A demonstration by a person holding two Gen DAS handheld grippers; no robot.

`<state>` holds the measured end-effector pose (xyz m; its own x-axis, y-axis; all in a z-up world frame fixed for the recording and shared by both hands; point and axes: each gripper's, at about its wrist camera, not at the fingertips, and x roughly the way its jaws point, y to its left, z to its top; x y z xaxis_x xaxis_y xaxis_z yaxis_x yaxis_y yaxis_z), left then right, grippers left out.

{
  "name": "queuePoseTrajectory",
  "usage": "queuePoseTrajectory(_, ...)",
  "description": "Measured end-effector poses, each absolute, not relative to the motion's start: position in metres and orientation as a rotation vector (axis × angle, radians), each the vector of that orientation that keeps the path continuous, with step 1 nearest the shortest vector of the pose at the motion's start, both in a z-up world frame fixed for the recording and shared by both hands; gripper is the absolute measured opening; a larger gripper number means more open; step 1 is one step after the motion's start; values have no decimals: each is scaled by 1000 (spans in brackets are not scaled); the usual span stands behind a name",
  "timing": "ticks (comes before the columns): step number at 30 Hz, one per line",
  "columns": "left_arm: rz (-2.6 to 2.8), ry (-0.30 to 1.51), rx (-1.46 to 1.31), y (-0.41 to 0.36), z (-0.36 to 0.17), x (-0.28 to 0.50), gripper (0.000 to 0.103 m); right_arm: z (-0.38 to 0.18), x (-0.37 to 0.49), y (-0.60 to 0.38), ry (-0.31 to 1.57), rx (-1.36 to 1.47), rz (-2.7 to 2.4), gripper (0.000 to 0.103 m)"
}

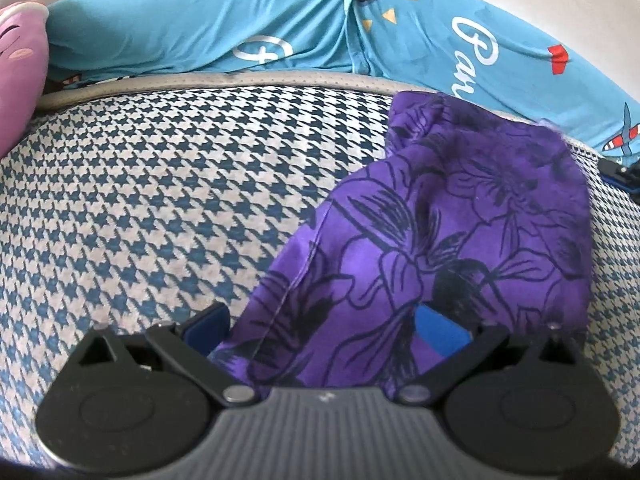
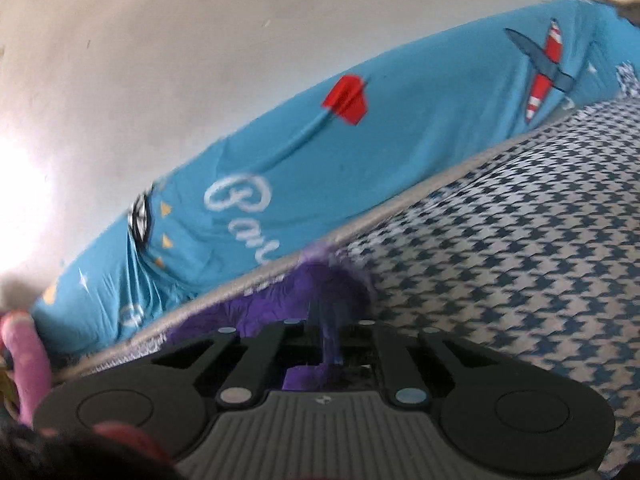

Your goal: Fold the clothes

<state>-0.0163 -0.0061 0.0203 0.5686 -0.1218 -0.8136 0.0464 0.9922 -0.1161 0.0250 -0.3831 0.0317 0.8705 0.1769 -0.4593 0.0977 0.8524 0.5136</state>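
1. Purple cloth with dark flower outlines (image 1: 452,248) fills the right half of my left wrist view. It lies on the blue-and-white houndstooth cover (image 1: 152,200) and drapes back between the fingers of my left gripper (image 1: 324,332). The blue pads (image 1: 440,330) stand wide apart with the fabric loose between them, so this gripper is open and clamps nothing. Behind the cover runs a turquoise printed sheet (image 1: 200,28), and a pink plush thing (image 1: 20,72) sits at the far left edge.

2. In my right wrist view, tilted and a little blurred, the same purple cloth (image 2: 316,280) bunches at the grey edge of the houndstooth cover (image 2: 520,240). A thin strip of it runs down between the fingers of my right gripper (image 2: 330,344), which are drawn close together and pinch the fabric. The turquoise sheet (image 2: 360,152) stretches beyond, against a pale wall (image 2: 160,60).
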Motion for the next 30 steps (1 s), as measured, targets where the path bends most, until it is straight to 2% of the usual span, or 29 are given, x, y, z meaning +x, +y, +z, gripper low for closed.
queuePoseTrajectory(2,-98,959,-74,-8,20,-17,103,32,21,-399,500,632,66,15)
queuePoseTrajectory(4,-96,958,-74,-8,19,-16,103,30,19,-408,488,681,88,34)
queuePoseTrajectory(8,-92,965,-80,-7,18,-14,103,21,24,-408,535,700,127,44)
queuePoseTrajectory(15,-94,971,-79,-10,15,-10,103,0,34,-387,652,645,203,47)
queuePoseTrajectory(25,-102,984,-82,-13,11,-4,103,-19,50,-364,708,653,233,55)
queuePoseTrajectory(29,-102,991,-89,-12,10,-2,103,-22,57,-354,705,644,233,54)
queuePoseTrajectory(30,-102,993,-90,-12,9,-2,103,-23,59,-352,706,641,232,48)
